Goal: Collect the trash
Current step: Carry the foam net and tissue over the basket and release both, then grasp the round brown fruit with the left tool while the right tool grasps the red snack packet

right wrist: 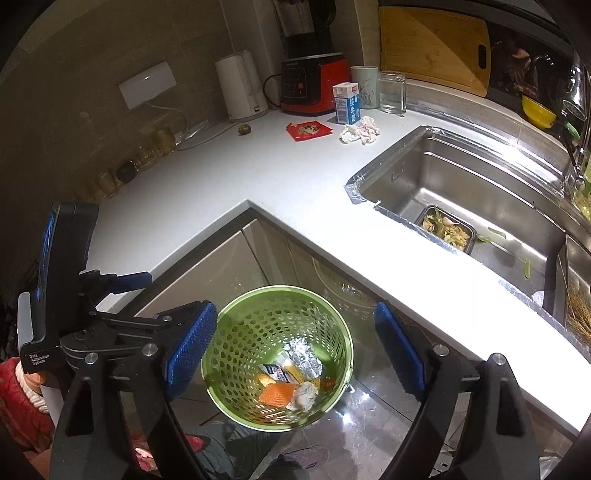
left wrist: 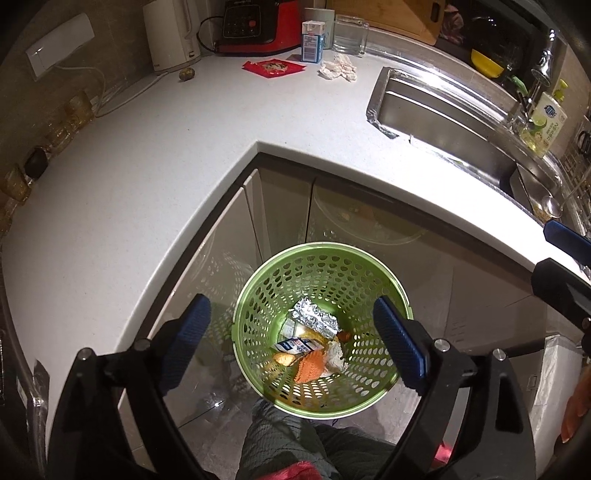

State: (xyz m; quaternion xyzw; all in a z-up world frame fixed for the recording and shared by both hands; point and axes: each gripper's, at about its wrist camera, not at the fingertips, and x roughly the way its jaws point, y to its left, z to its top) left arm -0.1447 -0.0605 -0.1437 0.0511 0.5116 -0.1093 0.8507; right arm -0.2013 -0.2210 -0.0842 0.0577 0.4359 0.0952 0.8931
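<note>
A green perforated bin (left wrist: 321,258) stands on the floor by the counter corner; it also shows in the right wrist view (right wrist: 240,332). In it lie crumpled foil (left wrist: 316,317), a small carton (left wrist: 295,345) and orange scraps. My left gripper (left wrist: 291,343) is open and empty above the bin. My right gripper (right wrist: 295,350) is open and empty above it too. On the far counter lie a red wrapper (left wrist: 274,67), crumpled tissue (left wrist: 338,68), a milk carton (left wrist: 312,40) and a small brown ball (left wrist: 185,73).
A white kettle (left wrist: 170,33), a red blender (left wrist: 258,26) and a glass (left wrist: 349,35) stand at the back. The steel sink (right wrist: 461,192) holds a tray of food scraps (right wrist: 447,229). Jars (left wrist: 70,118) line the left wall. White countertop (left wrist: 184,166) wraps the corner.
</note>
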